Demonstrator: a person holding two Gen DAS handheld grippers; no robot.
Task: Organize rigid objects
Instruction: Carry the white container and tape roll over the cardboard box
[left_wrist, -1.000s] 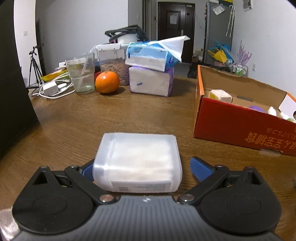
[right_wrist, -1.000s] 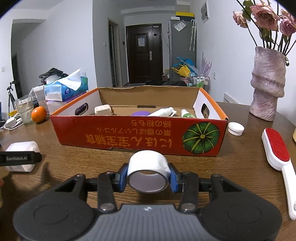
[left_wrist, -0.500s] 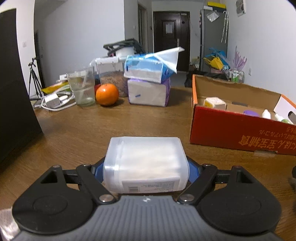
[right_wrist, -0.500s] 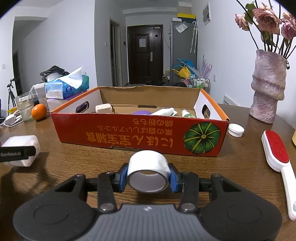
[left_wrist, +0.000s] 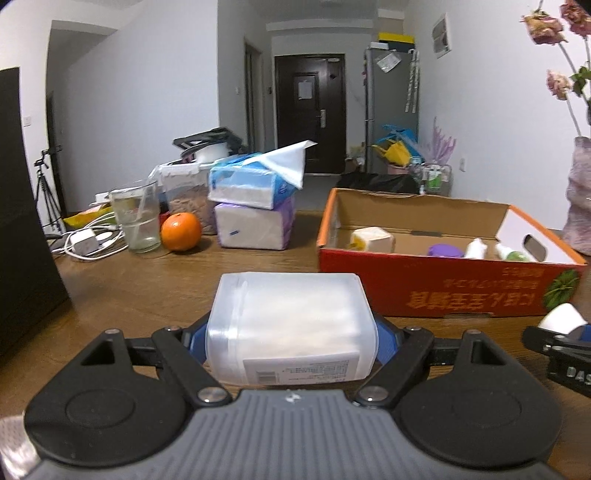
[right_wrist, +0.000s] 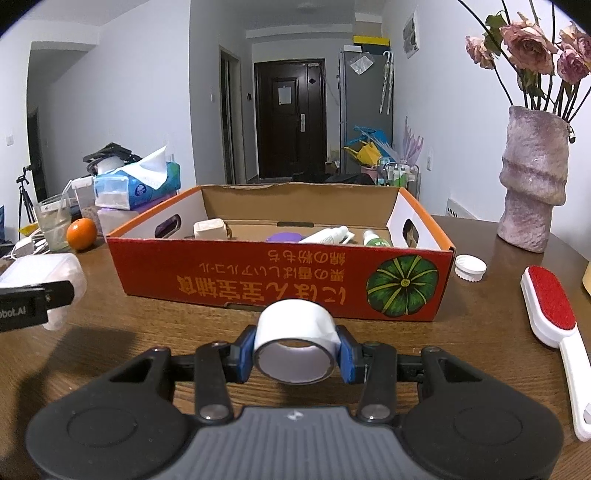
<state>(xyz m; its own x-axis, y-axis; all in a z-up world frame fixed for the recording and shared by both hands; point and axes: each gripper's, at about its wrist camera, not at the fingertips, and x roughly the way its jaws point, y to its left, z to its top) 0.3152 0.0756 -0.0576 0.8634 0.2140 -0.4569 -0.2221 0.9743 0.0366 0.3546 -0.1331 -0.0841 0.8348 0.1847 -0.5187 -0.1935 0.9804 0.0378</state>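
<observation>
Nearest to us, our left gripper (left_wrist: 291, 338) has its jaws clamped on a translucent plastic container (left_wrist: 290, 328), which lies on its side between the blue pads, one pad pressing each end, its printed label facing the camera. The container fills the whole span of the jaws and sits above the wooden worktop (left_wrist: 155, 288).

Our right gripper (right_wrist: 295, 349) has its jaws closed on a roll of white tape (right_wrist: 295, 341), gripped across its width with the open core facing the camera. The roll rests squarely between the two blue pads, off the worktop, just in front of the long red wall of the cardboard box (right_wrist: 258, 277).

In the right wrist view the left gripper and its container show at the left edge, near the box's left end. To the right lie a white ribbed lid (right_wrist: 470, 268) beside the box corner and a red-faced lint brush (right_wrist: 554, 325).

Inside the box we see a small cream carton (right_wrist: 210, 229), a purple lid (right_wrist: 284, 237), a white tube (right_wrist: 327, 234) and a green-labelled bottle (right_wrist: 375, 239).

Farther back, left of the box, stand an orange (left_wrist: 181, 231), a glass of water (left_wrist: 135, 218) and stacked tissue packs (left_wrist: 255, 206); at the right stands a vase of dried roses (right_wrist: 532, 181).
</observation>
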